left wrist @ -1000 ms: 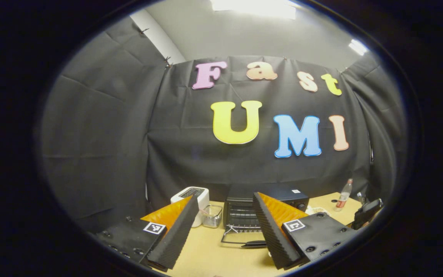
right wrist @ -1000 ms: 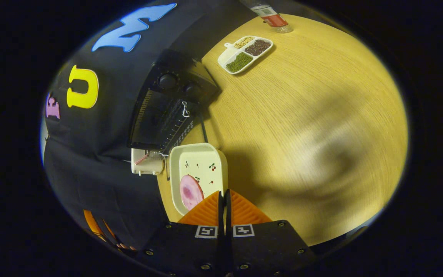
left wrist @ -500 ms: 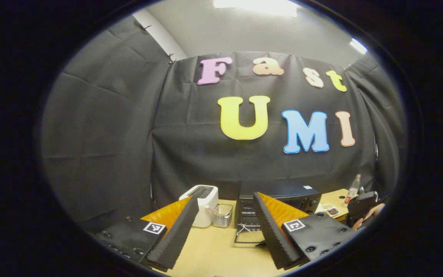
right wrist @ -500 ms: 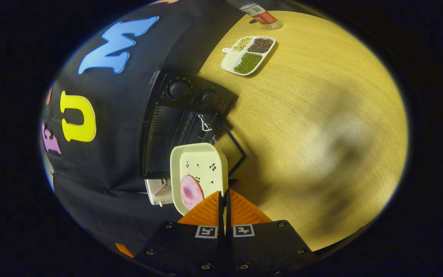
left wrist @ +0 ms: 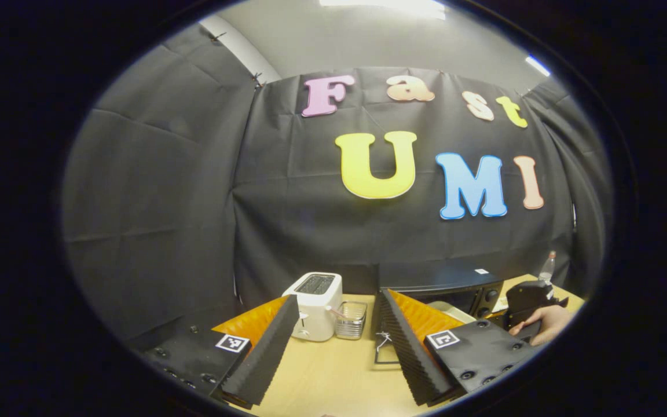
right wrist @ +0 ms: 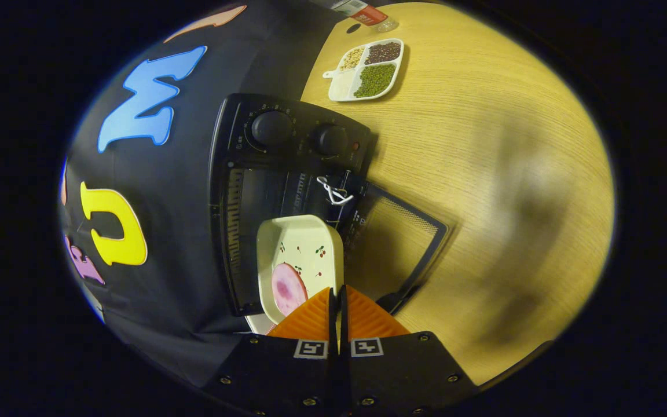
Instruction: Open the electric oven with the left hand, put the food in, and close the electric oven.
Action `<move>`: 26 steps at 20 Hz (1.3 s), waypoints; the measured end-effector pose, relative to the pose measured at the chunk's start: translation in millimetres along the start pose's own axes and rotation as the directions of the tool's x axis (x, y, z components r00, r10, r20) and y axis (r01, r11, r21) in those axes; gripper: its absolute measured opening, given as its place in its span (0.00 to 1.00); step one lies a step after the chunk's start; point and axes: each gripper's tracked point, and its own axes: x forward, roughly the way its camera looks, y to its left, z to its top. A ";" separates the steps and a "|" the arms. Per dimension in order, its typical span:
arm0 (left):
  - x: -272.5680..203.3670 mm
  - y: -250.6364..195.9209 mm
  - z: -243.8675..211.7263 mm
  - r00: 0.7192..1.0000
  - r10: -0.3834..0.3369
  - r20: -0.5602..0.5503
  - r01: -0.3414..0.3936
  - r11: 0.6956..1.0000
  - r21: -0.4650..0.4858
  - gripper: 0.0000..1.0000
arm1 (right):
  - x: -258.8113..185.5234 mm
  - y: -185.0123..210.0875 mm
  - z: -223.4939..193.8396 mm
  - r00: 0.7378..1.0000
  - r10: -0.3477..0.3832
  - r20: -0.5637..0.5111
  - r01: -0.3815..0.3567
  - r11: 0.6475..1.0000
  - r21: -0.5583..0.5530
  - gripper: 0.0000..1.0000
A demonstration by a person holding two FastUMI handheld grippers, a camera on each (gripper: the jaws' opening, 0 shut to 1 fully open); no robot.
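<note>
Wooden table (right wrist: 484,174), broad and bare across the right gripper view. Black oven (right wrist: 287,150) at its back edge against the cloth wall, two knobs on the panel, door (right wrist: 403,231) dropped open and lying flat on the table. In the left gripper view, oven (left wrist: 438,284) behind the left gripper (left wrist: 339,341), fingers spread wide apart, holding nothing, raised over the table (left wrist: 333,376). White toaster (left wrist: 315,298) left of the oven, small clear container (left wrist: 351,319) just beside it. Cream dish (right wrist: 299,260) tilted before the oven mouth, rim clamped between the closed fingers of the right gripper (right wrist: 337,301). Pink food slice (right wrist: 287,288) lying in the dish. Divided tray (right wrist: 368,69) of beans near the far edge, bottle (right wrist: 362,11) just beyond. Hand (left wrist: 545,321) on a gripper at right, by the oven.
</note>
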 end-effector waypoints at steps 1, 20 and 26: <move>2.3 -0.8 -4.4 1.000 -0.002 -0.009 0.002 1.000 -0.002 1.00 | 7.0 2.8 5.6 0.999 -0.002 0.035 0.002 1.000 0.012 0.00; 12.1 23.1 -10.6 0.998 0.057 -0.038 -0.056 0.997 0.049 0.91 | 66.9 57.8 19.1 0.981 0.121 0.153 -0.139 0.984 0.112 0.10; 0.3 9.5 -2.0 0.999 0.046 -0.018 -0.046 0.998 0.039 0.91 | 37.7 63.6 3.2 0.978 0.196 0.064 -0.197 0.980 0.010 0.92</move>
